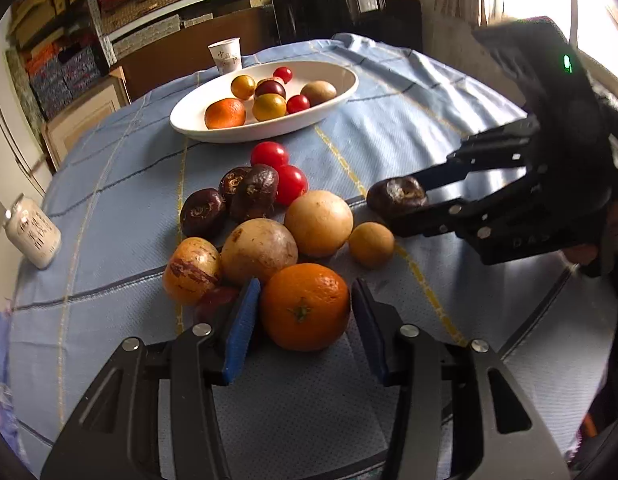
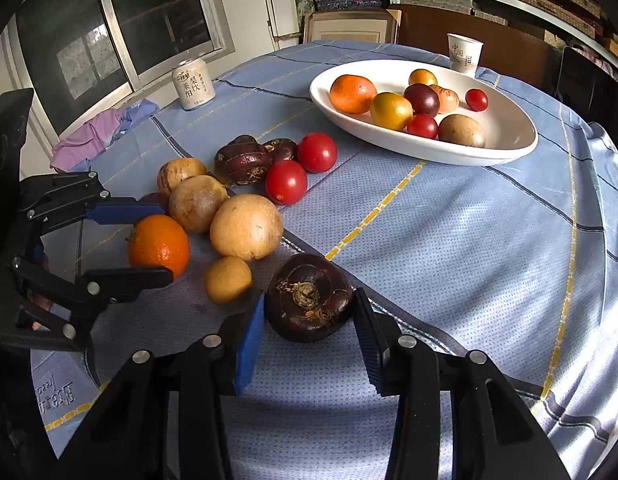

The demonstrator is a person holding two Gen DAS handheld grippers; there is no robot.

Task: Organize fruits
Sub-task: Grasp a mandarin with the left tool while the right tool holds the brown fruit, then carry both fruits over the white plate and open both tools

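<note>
An orange [image 1: 305, 308] rests on the blue tablecloth at the near edge of a fruit pile. My left gripper [image 1: 305, 286] is shut on it, a blue pad pressing each side; in the right wrist view the same gripper [image 2: 165, 242] clamps the orange [image 2: 159, 244] from the left. My right gripper [image 2: 309, 298] is shut on a dark brown water chestnut [image 2: 309, 300], low over the cloth to the right of the pile. From the left wrist view that chestnut [image 1: 395, 196] sits between the right gripper's [image 1: 397, 200] tips. A white oval bowl [image 2: 429, 156] farther back holds several fruits.
Tan round fruits [image 1: 319, 222], two red tomatoes [image 1: 291, 184] and dark chestnuts [image 1: 253, 192] lie bunched between the grippers and the bowl [image 1: 269, 132]. A paper cup [image 2: 465, 54] stands behind the bowl. A drink can [image 2: 193, 84] and purple cloth [image 2: 93, 140] sit at the table's left edge.
</note>
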